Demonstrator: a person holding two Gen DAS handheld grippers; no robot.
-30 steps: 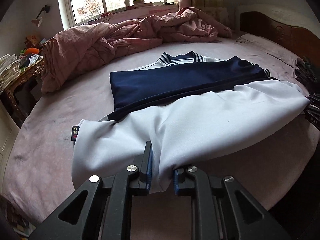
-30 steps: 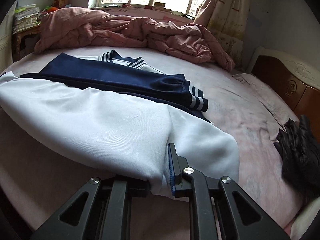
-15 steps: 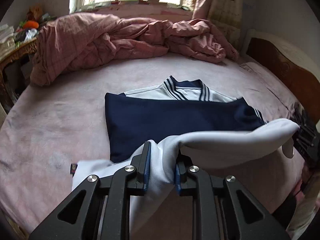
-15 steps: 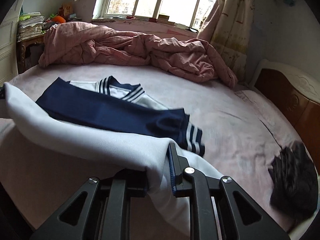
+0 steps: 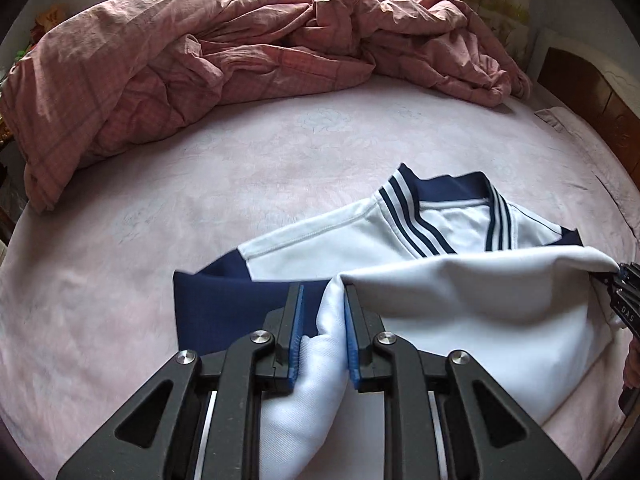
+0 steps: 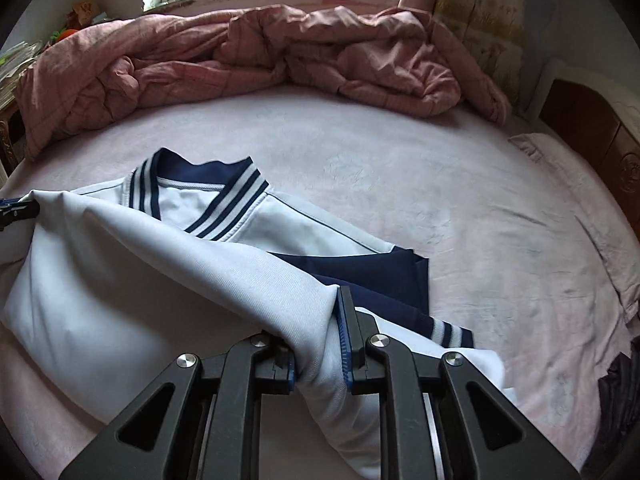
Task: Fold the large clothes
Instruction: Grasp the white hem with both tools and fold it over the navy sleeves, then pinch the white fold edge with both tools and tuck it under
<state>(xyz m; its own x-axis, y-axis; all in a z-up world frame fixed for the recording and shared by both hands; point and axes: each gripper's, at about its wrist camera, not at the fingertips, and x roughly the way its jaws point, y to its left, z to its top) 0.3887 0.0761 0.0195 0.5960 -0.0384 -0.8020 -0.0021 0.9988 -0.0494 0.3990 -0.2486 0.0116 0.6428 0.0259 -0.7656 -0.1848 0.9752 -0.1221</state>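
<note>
two grippers were both clamped on the white hem of the jacket (image 5: 460, 308), carrying it up over the navy part toward the striped collar (image 5: 436, 216), so this looked like the bottom-to-top fold mid-way. the jacket lay on the pink bed sheet (image 5: 200, 200), nearer the close edge, well apart from the crumpled pink quilt (image 5: 240, 52) piled at the far side. left gripper (image 5: 322, 332) had its blue pads nearly together with a bunch of white fabric pinched between them. right gripper (image 6: 318, 340) was the same deal, narrow gap, white cloth squeezed in it. i'd guess the next move needed both to lay the hem down level near the collar, edges lined up, then let go without dragging the layer back
</note>
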